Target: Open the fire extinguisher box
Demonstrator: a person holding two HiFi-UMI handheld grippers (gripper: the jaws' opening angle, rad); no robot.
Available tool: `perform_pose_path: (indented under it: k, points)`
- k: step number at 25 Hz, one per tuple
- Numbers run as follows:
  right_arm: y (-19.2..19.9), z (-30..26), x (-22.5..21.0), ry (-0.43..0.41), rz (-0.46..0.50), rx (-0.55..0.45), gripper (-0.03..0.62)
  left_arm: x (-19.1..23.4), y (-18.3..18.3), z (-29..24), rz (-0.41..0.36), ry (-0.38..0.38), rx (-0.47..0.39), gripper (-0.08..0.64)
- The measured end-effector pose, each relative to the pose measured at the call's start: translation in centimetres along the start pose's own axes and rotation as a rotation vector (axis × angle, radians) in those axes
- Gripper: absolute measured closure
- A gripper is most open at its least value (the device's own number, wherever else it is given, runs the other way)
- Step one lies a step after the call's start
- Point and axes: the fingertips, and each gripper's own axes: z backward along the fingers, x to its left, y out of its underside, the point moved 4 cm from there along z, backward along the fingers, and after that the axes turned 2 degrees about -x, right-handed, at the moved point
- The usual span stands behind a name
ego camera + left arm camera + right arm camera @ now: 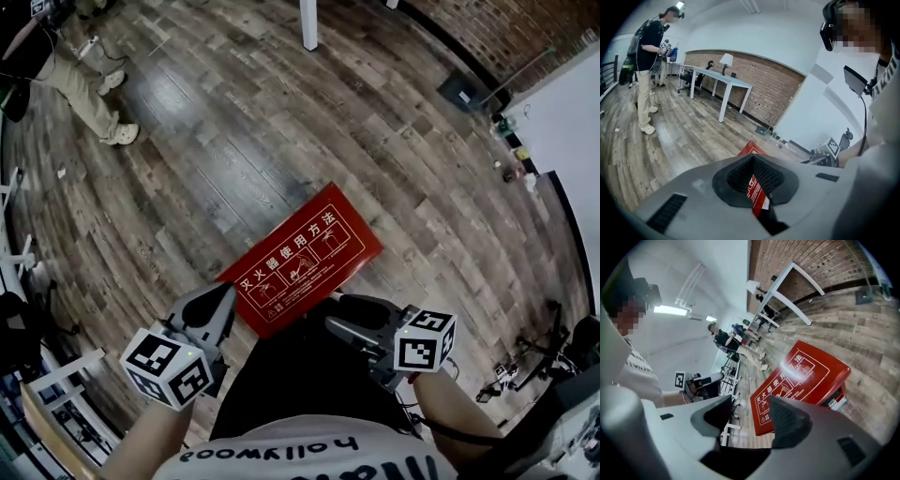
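Well, the fingers of the right gripper (750, 404) are standing wide apart and are grasping nothing; beyond them the red fire extinguisher box (799, 380) is showing. The fingers of the left gripper (752, 161) are pressing together at their tips, clenched on nothing, and a thin strip of red is showing through the slit under them. Both grippers are hovering close in front of the person's body and are pointing toward the box, which is lying flat on the wooden floor (234, 141) with its white printed instructions facing up. Its lid (309, 248) is looking fully closed, and neither gripper is touching it, as far as I can tell. So I am judging that the task is only beginning: the reach, the grip on the lid edge and the lifting are all remaining. Further away, another person (647, 65) is standing near a white bench (724, 82).
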Motion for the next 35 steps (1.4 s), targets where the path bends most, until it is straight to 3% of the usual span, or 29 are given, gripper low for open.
perform_pose_path:
  k: [6, 10, 13, 17, 24, 29, 35]
  points:
    - [5.2, -1.6, -8.5, 0.074, -0.218, -0.052, 0.356, -0.5, -1.3, -2.9, -0.056, 0.059, 0.024, 0.554]
    - [7.6, -2.7, -12.4, 0.107, -0.251, -0.029, 0.356, -0.4, -0.7, -4.1, -0.073, 0.073, 0.066, 0.554]
    - [8.3, -3.7, -13.6, 0.056, -0.281, -0.042, 0.356, -0.5, 0.0, -4.2, -0.076, 0.072, 0.093, 0.554]
    - [7.0, -5.1, -14.3, -0.018, -0.32, -0.114, 0.357, -0.2, 1.1, -4.3, -0.076, 0.067, 0.124, 0.554]
    - [5.8, -5.7, -13.8, -0.011, -0.307, -0.137, 0.36, -0.7, 1.3, -3.4, -0.075, 0.057, 0.119, 0.554]
    - [5.2, -4.0, -11.3, -0.13, -0.333, -0.185, 0.375, -1.7, 0.1, -2.1, -0.094, 0.052, 0.073, 0.554]
    - [3.0, -2.6, -7.2, -0.229, -0.242, -0.154, 0.379, -3.5, -1.4, -0.8, -0.103, 0.052, 0.006, 0.554]
